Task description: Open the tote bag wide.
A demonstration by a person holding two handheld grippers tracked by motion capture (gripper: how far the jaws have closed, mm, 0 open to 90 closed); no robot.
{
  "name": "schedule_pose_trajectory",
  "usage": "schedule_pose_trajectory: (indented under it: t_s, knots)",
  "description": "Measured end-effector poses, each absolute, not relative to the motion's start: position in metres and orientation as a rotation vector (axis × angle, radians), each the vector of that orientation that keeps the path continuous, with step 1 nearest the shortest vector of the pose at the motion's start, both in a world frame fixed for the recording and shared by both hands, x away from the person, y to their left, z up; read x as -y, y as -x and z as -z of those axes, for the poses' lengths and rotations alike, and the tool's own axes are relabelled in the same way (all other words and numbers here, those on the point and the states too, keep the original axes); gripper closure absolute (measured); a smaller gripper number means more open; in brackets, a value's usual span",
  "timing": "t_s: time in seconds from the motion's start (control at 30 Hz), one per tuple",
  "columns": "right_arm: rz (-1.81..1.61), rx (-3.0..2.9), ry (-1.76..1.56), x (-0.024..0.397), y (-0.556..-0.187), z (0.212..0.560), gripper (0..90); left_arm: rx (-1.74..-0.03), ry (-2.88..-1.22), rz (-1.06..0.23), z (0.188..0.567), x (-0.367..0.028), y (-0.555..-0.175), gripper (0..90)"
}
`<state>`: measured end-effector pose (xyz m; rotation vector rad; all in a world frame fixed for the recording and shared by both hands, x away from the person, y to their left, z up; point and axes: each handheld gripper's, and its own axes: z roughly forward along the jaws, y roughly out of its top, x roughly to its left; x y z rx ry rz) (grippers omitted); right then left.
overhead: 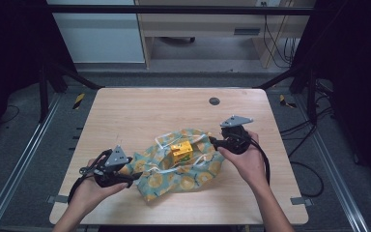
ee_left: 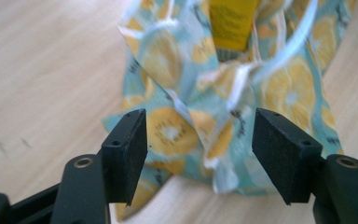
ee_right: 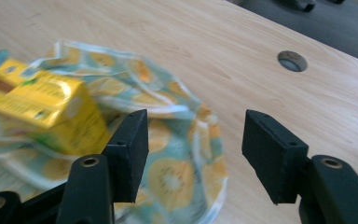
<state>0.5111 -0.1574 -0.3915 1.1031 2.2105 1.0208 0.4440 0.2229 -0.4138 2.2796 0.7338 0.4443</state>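
While I've got both hands on the table [overhead: 125, 111], the left gripper [ee_left: 199, 154] sits with jaws wide, a bunched corner of the lemon-print cloth bag [overhead: 183, 166] between them but not pinched. Right gripper [ee_right: 193, 156] is wide too, nothing in it, at the bag's other edge. One bag, one yellow carton [overhead: 180, 151] on it. My right gripper view catches the table's grommet hole [ee_right: 292, 60]

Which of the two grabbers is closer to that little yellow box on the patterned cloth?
The right gripper. It sits just to the right of the yellow box, at the cloth's right edge. The left gripper is farther, at the cloth's left end.
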Motion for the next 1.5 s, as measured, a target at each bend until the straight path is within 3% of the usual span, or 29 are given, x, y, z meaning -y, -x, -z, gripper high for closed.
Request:
schedule_pose_trajectory:
  t_s: [0.23,0.57,0.73,0.83,0.9,0.93,1.0,1.03,1.2,1.5]
  knots:
    - [-1.064,-2.256,-1.041,0.157,-0.483,0.396,37.0,-0.744,-2.298,-0.454,0.411,-0.203,-0.474,35.5]
    - [-1.033,-2.320,-0.972,0.143,-0.458,0.422,18.5,-0.753,-2.289,-0.429,0.429,-0.165,-0.501,33.7]
    - [-0.960,-2.373,-0.963,0.137,-0.458,0.440,16.8,-0.743,-2.346,-0.433,0.440,-0.153,-0.506,40.2]
    - [-0.908,-2.409,-0.974,0.137,-0.458,0.453,26.7,-0.752,-2.352,-0.437,0.446,-0.151,-0.506,56.1]
    - [-0.854,-2.432,-0.989,0.138,-0.458,0.461,41.2,-0.764,-2.346,-0.439,0.449,-0.152,-0.506,70.0]
    - [-0.842,-2.456,-1.001,0.140,-0.459,0.467,56.0,-0.771,-2.343,-0.439,0.449,-0.153,-0.505,75.8]
    - [-0.829,-2.471,-1.014,0.142,-0.458,0.472,68.3,-0.783,-2.331,-0.442,0.452,-0.155,-0.505,82.8]
    - [-0.827,-2.487,-1.015,0.144,-0.457,0.475,81.4,-0.795,-2.327,-0.448,0.453,-0.157,-0.505,85.6]
    - [-0.844,-2.482,-1.014,0.148,-0.454,0.476,89.5,-0.835,-2.283,-0.459,0.458,-0.165,-0.506,87.5]
    - [-0.829,-2.508,-1.039,0.154,-0.449,0.479,90.0,-0.889,-2.265,-0.492,0.467,-0.174,-0.510,88.1]
